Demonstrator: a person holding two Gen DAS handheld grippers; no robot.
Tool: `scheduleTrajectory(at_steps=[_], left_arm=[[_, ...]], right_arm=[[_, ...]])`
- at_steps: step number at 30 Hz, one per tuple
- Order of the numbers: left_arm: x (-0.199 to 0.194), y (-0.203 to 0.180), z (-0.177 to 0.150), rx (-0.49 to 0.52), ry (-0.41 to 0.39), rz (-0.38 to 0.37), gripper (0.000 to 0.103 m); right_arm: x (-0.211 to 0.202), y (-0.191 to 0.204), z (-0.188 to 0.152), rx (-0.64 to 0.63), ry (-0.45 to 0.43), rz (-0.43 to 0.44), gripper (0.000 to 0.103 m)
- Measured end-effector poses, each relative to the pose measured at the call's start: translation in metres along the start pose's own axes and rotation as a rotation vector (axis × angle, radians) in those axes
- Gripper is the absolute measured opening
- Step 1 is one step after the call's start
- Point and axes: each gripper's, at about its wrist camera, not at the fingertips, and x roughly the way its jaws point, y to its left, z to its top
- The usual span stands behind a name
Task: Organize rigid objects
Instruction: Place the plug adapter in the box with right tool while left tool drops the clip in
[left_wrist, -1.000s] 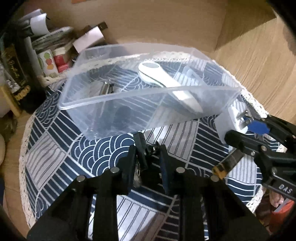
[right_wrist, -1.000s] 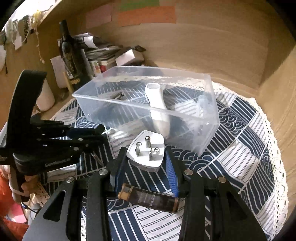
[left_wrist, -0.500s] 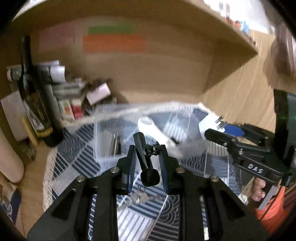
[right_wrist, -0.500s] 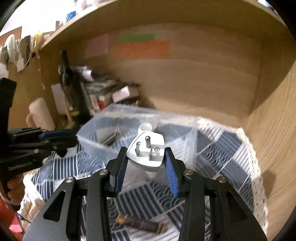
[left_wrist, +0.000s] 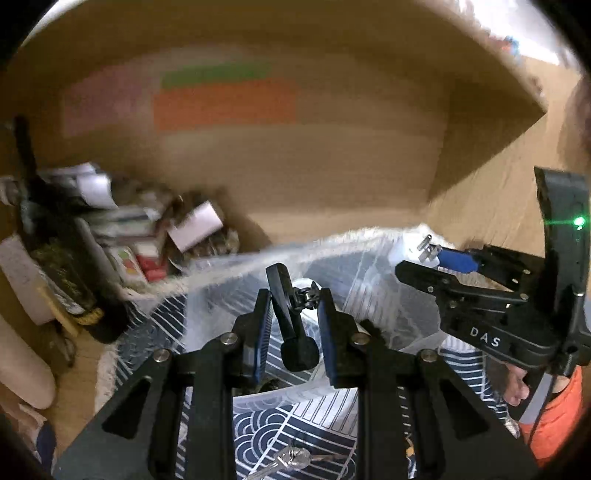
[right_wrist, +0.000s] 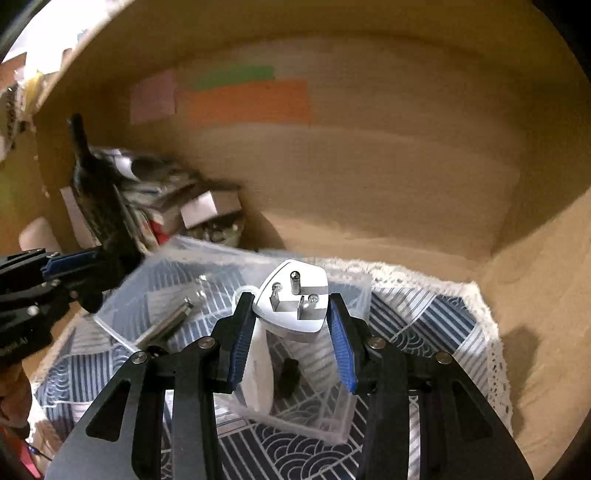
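Observation:
My left gripper (left_wrist: 293, 297) is shut on a small black clip-like tool (left_wrist: 291, 325) and holds it above the clear plastic bin (left_wrist: 373, 254). My right gripper (right_wrist: 291, 314) is shut on a white three-pin plug (right_wrist: 295, 306) and holds it over the same bin (right_wrist: 317, 424). Inside the bin lie a white handled device (right_wrist: 258, 373), a metal piece (right_wrist: 166, 325) and a small black item (right_wrist: 290, 373). The right gripper also shows at the right of the left wrist view (left_wrist: 436, 258). The left gripper shows at the left edge of the right wrist view (right_wrist: 70, 266).
The bin stands on a blue patterned cloth (right_wrist: 424, 317) with a lace edge. Keys (left_wrist: 291, 461) lie on the cloth near me. A dark bottle (right_wrist: 99, 206), boxes and papers (right_wrist: 207, 210) are stacked at the back left. Wooden walls close in behind and to the right.
Both grippers have lifted their objects off the cloth and moved forward over the bin. The plug and the black tool remain gripped.

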Motion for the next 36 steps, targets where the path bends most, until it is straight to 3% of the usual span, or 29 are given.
scheduleTrajectory(at_steps=[7, 14, 19, 22, 26, 31, 33, 36], left_arm=[[0.056, 0.000, -0.016, -0.013, 0.144, -0.017, 0.024], [0.078, 0.004, -0.020, -0.027, 0.203, -0.027, 0.024], [0.080, 0.002, -0.021, -0.025, 0.201, -0.011, 0.025], [0.070, 0.002, -0.019, -0.027, 0.176, -0.006, 0.034], [0.043, 0.003, -0.015, -0.020, 0.114, 0.007, 0.046], [0.005, 0.005, -0.012, -0.012, 0.037, 0.022, 0.067], [-0.010, 0.007, -0.014, -0.006, 0.010, 0.030, 0.074], [-0.032, 0.012, -0.024, 0.000, -0.012, 0.042, 0.082]], right_arm=[[0.038, 0.000, -0.015, -0.018, 0.113, -0.028, 0.036], [0.049, 0.003, -0.021, -0.022, 0.160, -0.022, 0.037], [0.043, 0.004, -0.020, -0.018, 0.154, -0.026, 0.037], [0.036, 0.003, -0.016, -0.005, 0.141, -0.026, 0.037], [0.011, 0.003, -0.011, 0.002, 0.089, -0.017, 0.049], [-0.026, 0.008, -0.007, -0.010, 0.019, 0.005, 0.055], [-0.040, 0.010, -0.010, -0.010, -0.007, 0.018, 0.066], [-0.054, 0.016, -0.018, -0.031, -0.021, 0.024, 0.067]])
